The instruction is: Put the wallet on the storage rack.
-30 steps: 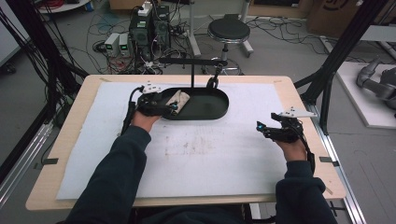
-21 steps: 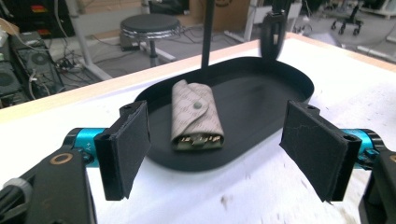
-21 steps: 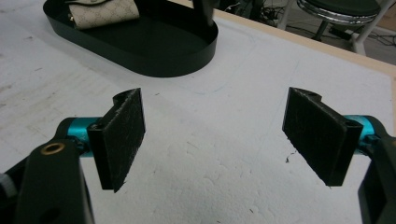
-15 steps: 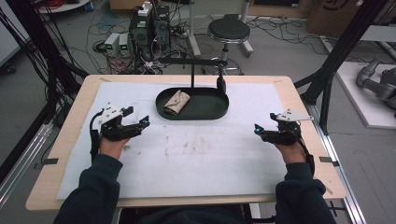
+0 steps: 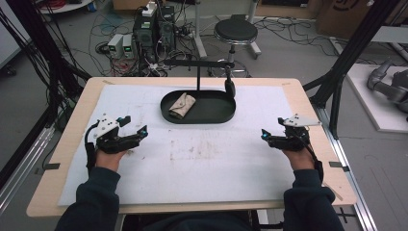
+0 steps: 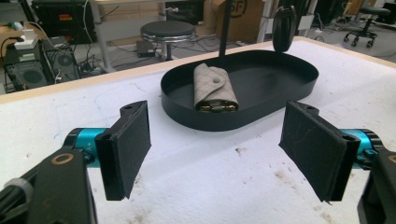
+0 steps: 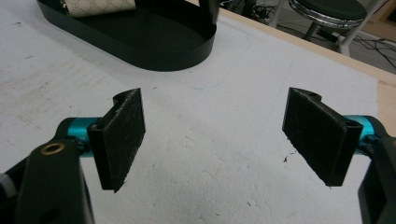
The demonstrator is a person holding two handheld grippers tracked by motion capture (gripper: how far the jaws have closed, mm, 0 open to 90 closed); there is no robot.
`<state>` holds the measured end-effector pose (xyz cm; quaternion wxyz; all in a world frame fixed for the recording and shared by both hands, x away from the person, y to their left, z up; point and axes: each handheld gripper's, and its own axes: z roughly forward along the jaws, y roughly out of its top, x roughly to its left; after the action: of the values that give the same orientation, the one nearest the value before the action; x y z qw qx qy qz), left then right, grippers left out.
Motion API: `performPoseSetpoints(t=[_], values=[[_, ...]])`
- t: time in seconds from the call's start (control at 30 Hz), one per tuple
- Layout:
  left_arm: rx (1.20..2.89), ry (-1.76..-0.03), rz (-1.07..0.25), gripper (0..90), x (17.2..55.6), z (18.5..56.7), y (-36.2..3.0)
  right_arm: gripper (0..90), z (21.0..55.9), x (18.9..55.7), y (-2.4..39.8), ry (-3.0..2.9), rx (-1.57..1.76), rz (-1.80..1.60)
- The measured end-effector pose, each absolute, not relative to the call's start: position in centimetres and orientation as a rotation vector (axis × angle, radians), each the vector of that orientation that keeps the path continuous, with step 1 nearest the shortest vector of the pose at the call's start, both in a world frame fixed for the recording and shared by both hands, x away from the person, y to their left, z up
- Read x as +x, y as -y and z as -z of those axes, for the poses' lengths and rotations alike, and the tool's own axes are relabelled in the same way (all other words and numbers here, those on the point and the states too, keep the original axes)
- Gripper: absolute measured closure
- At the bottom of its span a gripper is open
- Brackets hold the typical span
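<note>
A wooden table (image 5: 308, 103) under a stained white mat (image 5: 202, 159) carries the scene, with a black oval tray (image 5: 211, 113) set at its far middle and a thin black stand (image 5: 198, 72) rising behind it. In the tray's left half lies a folded beige key pouch (image 5: 182, 105), its snap flap on top; the rest of the tray is bare.

The person's two hands rest near the table's front corners, well apart from each other and from the tray. The left gripper (image 5: 136, 133) sits low over the mat at the left side, its jaws spread wide with nothing between them. The right gripper (image 5: 265, 135) sits at the right side, jaws likewise spread and empty after opening a little further in the past second.

In the left gripper view the key pouch (image 6: 213, 88) lies straight ahead and beyond the open pads (image 6: 128, 147), across a strip of bare mat, its long axis running roughly away from the camera, snap end far, open end near. From the right gripper the tray (image 7: 154, 44) lies up and to the left. The left hand looks the nearer to the pouch, so any fresh reach would likely fall to it, going forward over the tray's near wall.
</note>
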<state>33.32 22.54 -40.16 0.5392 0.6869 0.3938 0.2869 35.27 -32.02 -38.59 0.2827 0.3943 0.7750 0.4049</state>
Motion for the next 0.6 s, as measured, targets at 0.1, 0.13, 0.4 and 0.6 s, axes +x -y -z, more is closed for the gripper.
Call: performPoseSetpoints(t=[0.1, 0.13, 0.4, 0.6], values=[[1.634, -0.933, -0.684, 24.1, 33.25, 40.16, -22.55, 21.7, 38.58, 35.27, 31.97, -2.074, 1.058, -1.091], [1.632, -0.936, -0.683, 24.1, 33.25, 40.18, -22.55, 21.7, 38.58, 35.28, 31.95, -2.072, 1.061, -1.095], [1.624, -0.952, -0.687, 24.3, 33.26, 40.36, -22.89, 21.7, 38.64, 35.42, 32.02, -2.076, 1.060, -1.096], [1.623, -0.966, -0.691, 24.7, 33.31, 40.43, -23.08, 21.7, 38.68, 35.44, 31.98, -2.080, 1.057, -1.090]])
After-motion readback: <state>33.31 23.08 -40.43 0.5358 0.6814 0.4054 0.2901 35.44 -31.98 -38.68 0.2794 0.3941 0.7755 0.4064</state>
